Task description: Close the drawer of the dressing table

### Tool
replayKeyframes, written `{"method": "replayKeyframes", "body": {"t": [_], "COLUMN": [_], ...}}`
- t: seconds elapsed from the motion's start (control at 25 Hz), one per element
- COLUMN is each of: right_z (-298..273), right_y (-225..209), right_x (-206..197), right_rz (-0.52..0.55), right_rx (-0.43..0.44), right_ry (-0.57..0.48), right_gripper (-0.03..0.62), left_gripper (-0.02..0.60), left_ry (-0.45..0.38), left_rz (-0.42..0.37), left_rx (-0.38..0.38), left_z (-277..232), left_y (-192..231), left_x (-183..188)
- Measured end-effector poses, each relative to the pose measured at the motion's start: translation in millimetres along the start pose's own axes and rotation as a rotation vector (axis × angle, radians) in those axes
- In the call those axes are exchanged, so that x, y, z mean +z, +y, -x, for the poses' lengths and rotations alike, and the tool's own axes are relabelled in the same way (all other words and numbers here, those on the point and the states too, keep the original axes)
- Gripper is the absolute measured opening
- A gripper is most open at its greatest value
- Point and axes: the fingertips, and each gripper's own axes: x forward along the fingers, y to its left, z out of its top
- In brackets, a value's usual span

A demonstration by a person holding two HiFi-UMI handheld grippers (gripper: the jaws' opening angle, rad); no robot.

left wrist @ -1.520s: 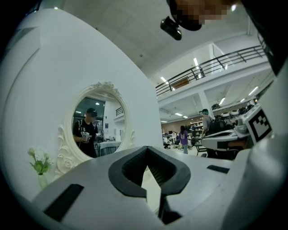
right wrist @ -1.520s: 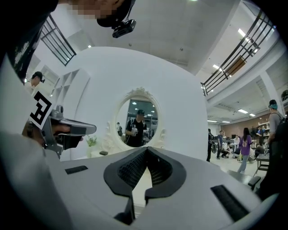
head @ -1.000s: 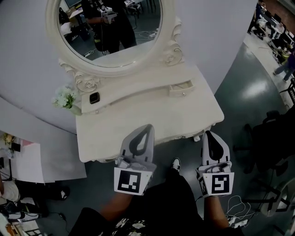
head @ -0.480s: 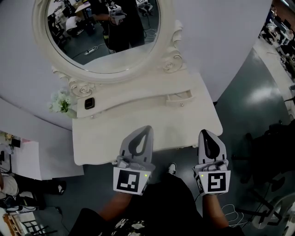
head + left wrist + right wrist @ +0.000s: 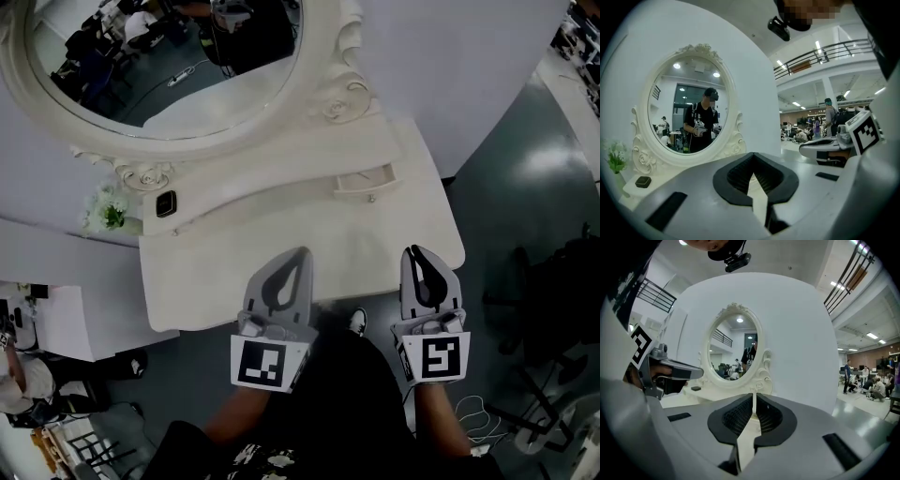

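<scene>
The white dressing table (image 5: pixel 234 253) stands in front of me under its oval mirror (image 5: pixel 159 66). A small drawer (image 5: pixel 366 180) on the raised back shelf, right of centre, is pulled out a little. My left gripper (image 5: pixel 301 253) is shut and empty, its tip over the tabletop near the front edge. My right gripper (image 5: pixel 413 250) is also shut and empty, over the table's front right part, short of the drawer. In the left gripper view the left gripper (image 5: pixel 752 158) points at the mirror (image 5: pixel 689 112). The right gripper (image 5: pixel 753 397) faces the mirror's right side (image 5: pixel 736 350).
A small vase of white flowers (image 5: pixel 105 211) and a small black object (image 5: pixel 165 203) sit at the left end of the shelf. A curved white wall (image 5: pixel 450 66) backs the table. A white panel (image 5: pixel 56 319) lies to the left, a dark chair (image 5: pixel 562 309) to the right.
Both grippers have moved forward and lower toward the table, and the table and mirror now sit closer in view. Both stay shut.
</scene>
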Motion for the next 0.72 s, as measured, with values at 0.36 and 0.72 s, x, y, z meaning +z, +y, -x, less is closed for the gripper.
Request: {"method": "replayKeyframes", "body": {"t": [0.36, 0.72], "right_z": [-36.4, -69.5], "right_y": [2.1, 5.7], "right_x": [-47.2, -93.1], "right_rz": [-0.009, -0.065], "right_rx": [0.008, 0.0], "right_ry": [0.118, 0.19], "right_gripper": [0.058, 0.128], "left_gripper": [0.0, 0.0], "left_ry": [0.086, 0.204], "left_rz": [0.024, 0.04], "left_rx": [-0.057, -0.145], "left_z": [-50.9, -81.7], "left_y": [17.1, 10.5], "left_x": [-41.9, -83.9]}}
